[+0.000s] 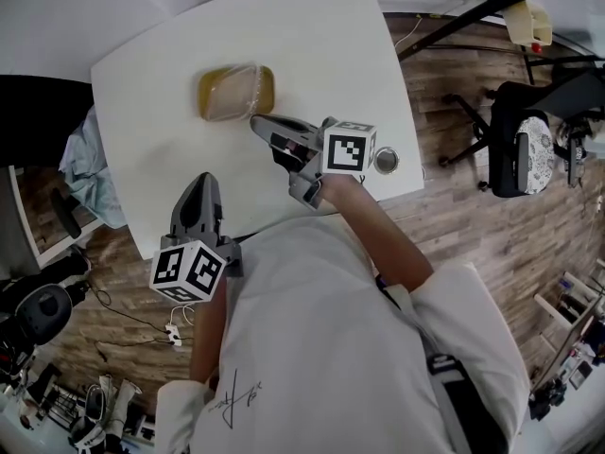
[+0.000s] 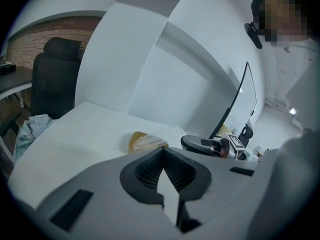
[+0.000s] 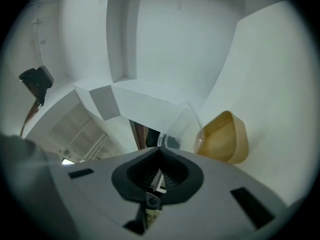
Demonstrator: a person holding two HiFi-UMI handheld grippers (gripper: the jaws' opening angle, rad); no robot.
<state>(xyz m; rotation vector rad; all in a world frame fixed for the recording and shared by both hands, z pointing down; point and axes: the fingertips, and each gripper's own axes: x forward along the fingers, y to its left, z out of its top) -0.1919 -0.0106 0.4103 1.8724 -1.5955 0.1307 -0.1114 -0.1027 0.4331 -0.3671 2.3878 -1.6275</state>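
Note:
A tan rectangular container (image 1: pixel 232 91) lies on the white table (image 1: pixel 312 55), wrapped in clear plastic film (image 3: pixel 180 124). My right gripper (image 1: pixel 255 120) reaches to the container's near right corner. Its jaws are shut, and the film's edge runs into their tips (image 3: pixel 160 148). The tan container (image 3: pixel 225 136) sits just beyond and to the right of those tips. My left gripper (image 1: pixel 200 183) hovers over the table's near edge with its jaws shut (image 2: pixel 162 150) and nothing in them. From there the container (image 2: pixel 142 141) and the right gripper (image 2: pixel 200 144) show ahead.
A small round metal thing (image 1: pixel 386 162) sits on the table near the right gripper's marker cube. A black office chair (image 1: pixel 525 149) stands on the wood floor to the right. A light blue cloth (image 1: pixel 80 164) hangs off the table's left side, beside a dark chair (image 2: pixel 55 76).

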